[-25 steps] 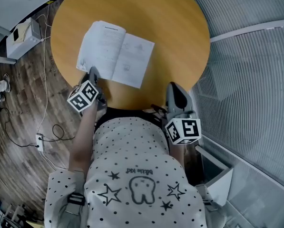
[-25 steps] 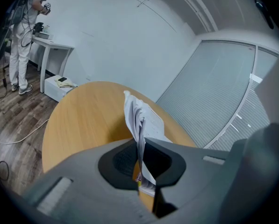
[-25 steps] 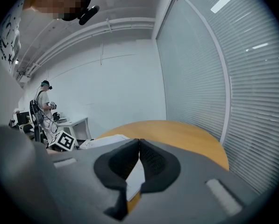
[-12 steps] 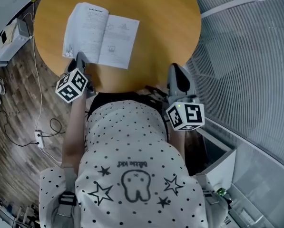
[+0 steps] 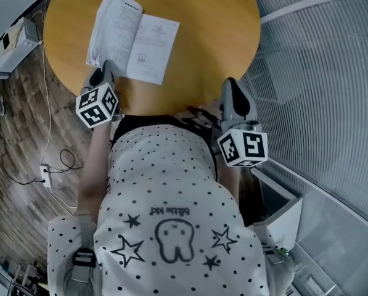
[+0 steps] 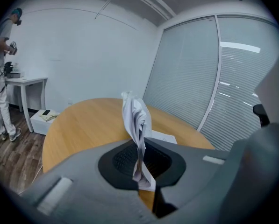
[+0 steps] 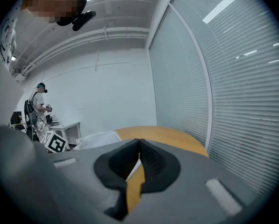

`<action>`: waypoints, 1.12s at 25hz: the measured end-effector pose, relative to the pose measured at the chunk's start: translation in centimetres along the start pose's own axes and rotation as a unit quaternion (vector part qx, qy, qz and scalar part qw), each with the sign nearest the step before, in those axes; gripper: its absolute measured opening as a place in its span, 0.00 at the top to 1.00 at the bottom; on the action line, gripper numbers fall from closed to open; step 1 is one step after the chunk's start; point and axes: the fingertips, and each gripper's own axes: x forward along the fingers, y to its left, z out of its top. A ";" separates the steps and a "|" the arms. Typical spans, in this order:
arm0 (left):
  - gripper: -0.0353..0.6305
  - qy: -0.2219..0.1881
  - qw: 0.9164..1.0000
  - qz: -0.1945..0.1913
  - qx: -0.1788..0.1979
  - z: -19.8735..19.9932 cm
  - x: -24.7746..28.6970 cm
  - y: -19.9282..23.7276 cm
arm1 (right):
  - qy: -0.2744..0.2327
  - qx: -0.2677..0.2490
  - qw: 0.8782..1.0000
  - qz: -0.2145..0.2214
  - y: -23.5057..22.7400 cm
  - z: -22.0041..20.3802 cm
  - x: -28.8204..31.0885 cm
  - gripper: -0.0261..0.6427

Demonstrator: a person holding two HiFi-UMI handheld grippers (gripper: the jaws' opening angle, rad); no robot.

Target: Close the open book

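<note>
An open white book (image 5: pixel 148 47) lies on the round wooden table (image 5: pixel 208 36). My left gripper (image 5: pixel 103 71) is at the book's near left corner, shut on a bunch of its left pages (image 5: pixel 113 26), which stand raised off the table. In the left gripper view these pages (image 6: pixel 135 120) rise upright and crumpled from between the jaws of the left gripper (image 6: pixel 140 164). My right gripper (image 5: pixel 232 86) hovers at the table's near right edge, shut and holding nothing. In the right gripper view the right gripper (image 7: pixel 139 143) has its pads together, and the book (image 7: pixel 97 138) lies far to the left.
A white box (image 5: pixel 11 42) and cables (image 5: pixel 48 165) lie on the wood floor to the left of the table. A glass wall with blinds (image 5: pixel 319 73) runs along the right. A person (image 6: pixel 1 78) stands at a white side table (image 6: pixel 27 80) in the background.
The left gripper has lifted and rolled with the left pages, which were flat a second ago and now stand up toward the spine. The right gripper has shifted a little along the table's edge.
</note>
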 end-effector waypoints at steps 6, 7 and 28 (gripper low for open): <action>0.91 -0.004 0.998 -0.006 0.062 -0.3 -0.4 -1.8 | -0.004 0.003 1.000 -0.001 -0.9 0.0 -0.8 0.95; 0.91 -0.004 0.998 -0.006 0.069 -0.3 -0.3 -2.1 | -0.004 0.002 1.000 -0.001 -1.1 -0.1 -0.8 0.95; 0.91 0.040 0.963 -0.071 0.257 -3.6 1.0 -8.4 | -0.008 0.010 1.000 -0.005 -2.0 -0.7 -1.1 0.95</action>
